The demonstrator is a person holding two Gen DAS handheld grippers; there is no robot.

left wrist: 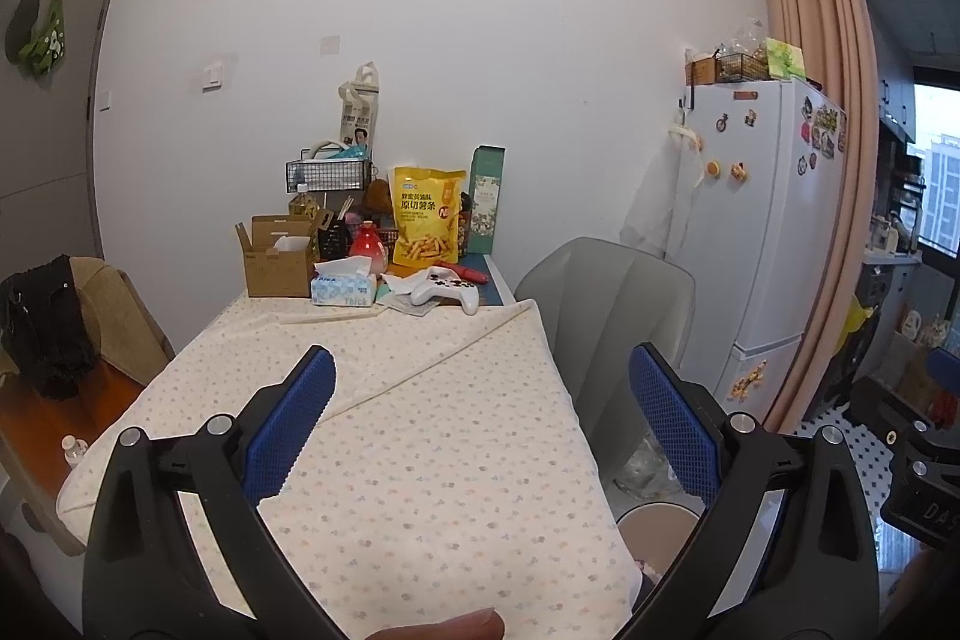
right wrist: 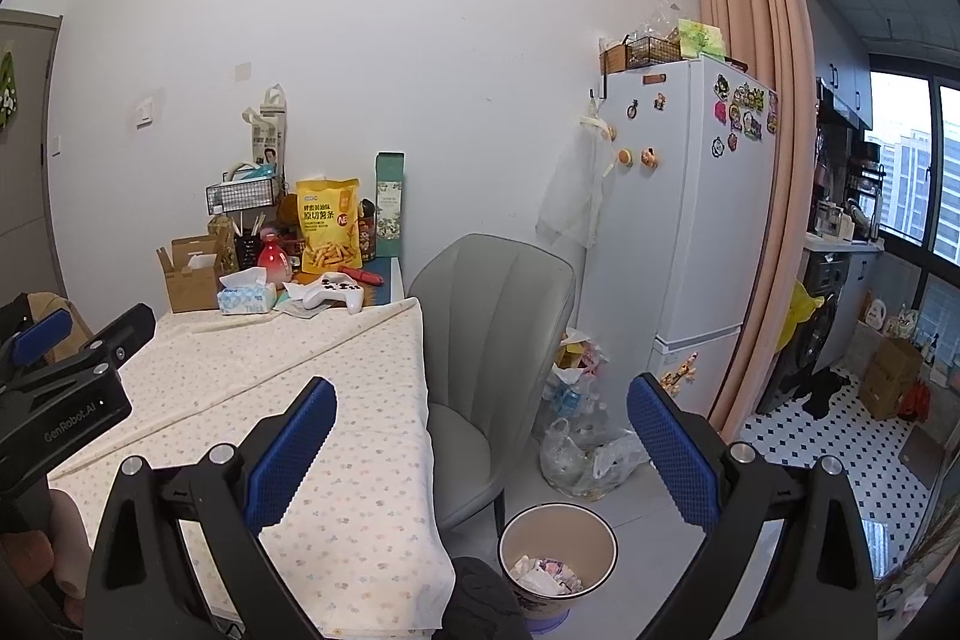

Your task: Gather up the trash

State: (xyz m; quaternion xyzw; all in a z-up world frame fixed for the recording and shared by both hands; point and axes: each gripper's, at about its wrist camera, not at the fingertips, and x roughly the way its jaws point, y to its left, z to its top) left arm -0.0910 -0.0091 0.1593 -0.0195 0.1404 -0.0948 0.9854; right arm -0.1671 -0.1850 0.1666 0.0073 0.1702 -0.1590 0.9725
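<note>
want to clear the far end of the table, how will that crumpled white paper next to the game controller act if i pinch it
The crumpled white paper looks thin and creased, so it would probably be light and floppy and crush flat between the jaws. One edge seems tucked beside the white game controller, so lifting it might nudge or drag that. It may also tear if pulled hard.

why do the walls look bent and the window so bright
Left wrist view: fisheye lens bows the curtain and darkens the corners. Right wrist view: same bowing, and daylight blows out the window, while the room indoors stays evenly lit.
</note>
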